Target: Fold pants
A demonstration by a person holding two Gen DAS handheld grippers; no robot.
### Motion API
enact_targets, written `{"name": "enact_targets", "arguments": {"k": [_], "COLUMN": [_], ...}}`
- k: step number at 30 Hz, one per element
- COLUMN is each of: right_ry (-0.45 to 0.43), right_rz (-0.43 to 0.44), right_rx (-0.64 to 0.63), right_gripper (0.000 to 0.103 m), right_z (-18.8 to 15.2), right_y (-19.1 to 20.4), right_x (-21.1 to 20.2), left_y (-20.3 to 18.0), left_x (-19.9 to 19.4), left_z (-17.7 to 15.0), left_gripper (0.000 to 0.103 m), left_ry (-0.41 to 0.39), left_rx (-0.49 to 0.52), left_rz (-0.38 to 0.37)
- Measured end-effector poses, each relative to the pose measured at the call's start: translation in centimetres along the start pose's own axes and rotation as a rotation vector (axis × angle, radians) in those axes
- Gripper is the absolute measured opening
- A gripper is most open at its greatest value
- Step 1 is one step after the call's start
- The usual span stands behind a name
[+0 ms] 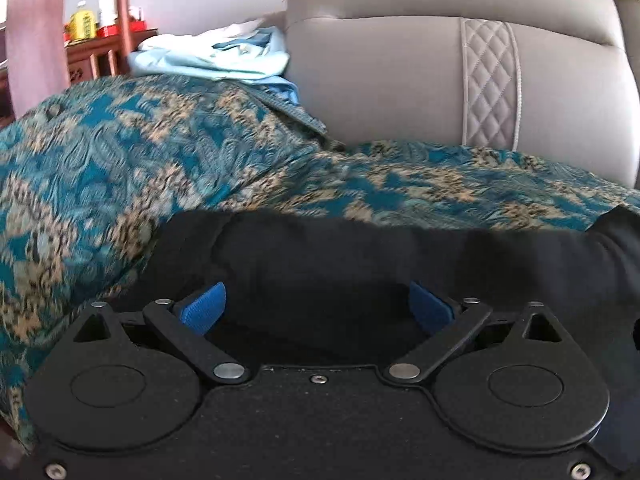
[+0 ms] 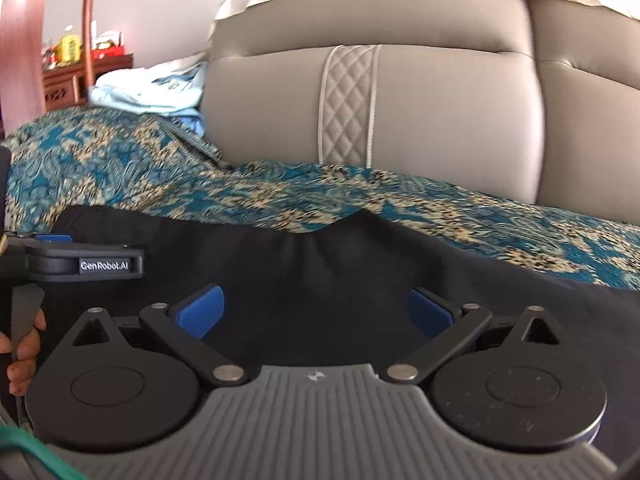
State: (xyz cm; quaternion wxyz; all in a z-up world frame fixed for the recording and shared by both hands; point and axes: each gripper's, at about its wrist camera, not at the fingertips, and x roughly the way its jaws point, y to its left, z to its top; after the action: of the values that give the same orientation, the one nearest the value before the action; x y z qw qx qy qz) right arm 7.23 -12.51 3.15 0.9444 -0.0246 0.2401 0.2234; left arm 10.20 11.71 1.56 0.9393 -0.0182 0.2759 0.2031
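Both grippers, left [image 1: 318, 304] and right [image 2: 316, 308], held fingers apart over black pants [image 2: 320, 264]; the left's side read "GenRobot.AI".

The black pants [image 1: 360, 248] run out past the right edge of the left wrist view and under the gripper body, so their full outline stays hidden. The patterned cover [image 1: 100, 168] is smeared with blur at the left (its motifs unreadable there). In the right wrist view a hand [image 2: 20, 356] is cut off by the left edge, and the bottles [image 2: 68, 48] on the far cabinet are too small to identify.
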Motion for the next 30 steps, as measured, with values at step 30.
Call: {"name": "enact_targets", "arguments": {"k": [30], "right_ry": [0.104], "right_rz": [-0.005], "right_rx": [-0.108], "right_gripper": [0.103], "right_z": [-1.3], "right_y": [-10.9], "right_x": [-2.1], "left_y": [0.5], "left_x": [0.0], "left_z": [-0.7], "left_gripper": [0.103], "left_ry": [-0.019], "left_rx": [-0.029], "left_rz": [-0.008]}}
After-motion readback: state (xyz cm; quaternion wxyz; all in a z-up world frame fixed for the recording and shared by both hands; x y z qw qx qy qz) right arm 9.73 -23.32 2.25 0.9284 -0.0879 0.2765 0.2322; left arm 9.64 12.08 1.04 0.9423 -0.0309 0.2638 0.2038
